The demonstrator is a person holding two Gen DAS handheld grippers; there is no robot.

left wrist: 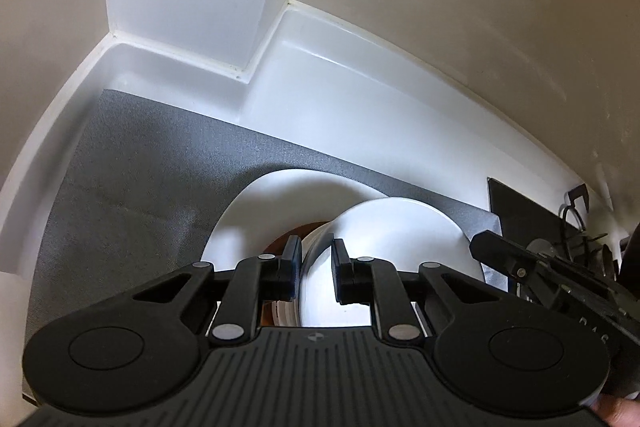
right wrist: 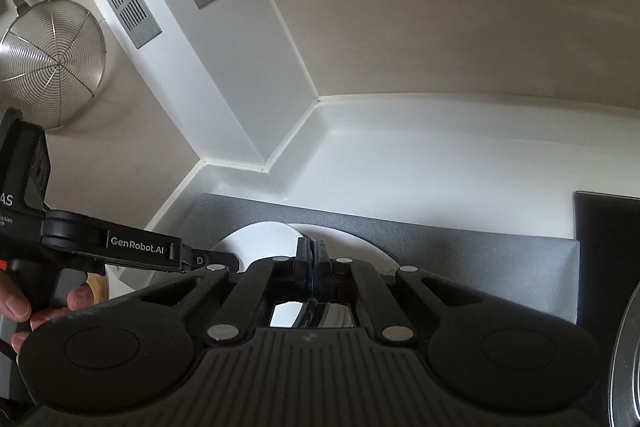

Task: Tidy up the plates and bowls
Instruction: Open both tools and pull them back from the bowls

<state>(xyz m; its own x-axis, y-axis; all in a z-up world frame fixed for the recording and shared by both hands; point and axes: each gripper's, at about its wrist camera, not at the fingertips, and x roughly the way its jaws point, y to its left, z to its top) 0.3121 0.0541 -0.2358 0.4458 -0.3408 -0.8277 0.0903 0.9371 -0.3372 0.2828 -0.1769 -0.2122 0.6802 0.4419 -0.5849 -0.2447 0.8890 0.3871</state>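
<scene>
Left wrist view, lower centre: left gripper (left wrist: 316, 267) jaws stand apart astride the rim of a glossy white ceramic bowl (left wrist: 384, 243) above a white plate (left wrist: 256, 211). Right gripper (right wrist: 311, 263) jaws pinch its thin rim; rigid, slippery, breakable.

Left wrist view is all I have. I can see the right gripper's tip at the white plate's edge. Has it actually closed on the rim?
Observer: Yes. On the right wrist view, the right gripper has its fingers pinched together on the white plate rim.
Operator: Anything on the wall that my view misses?
Observer: A metal strainer hangs on the wall, up to the left.
</scene>
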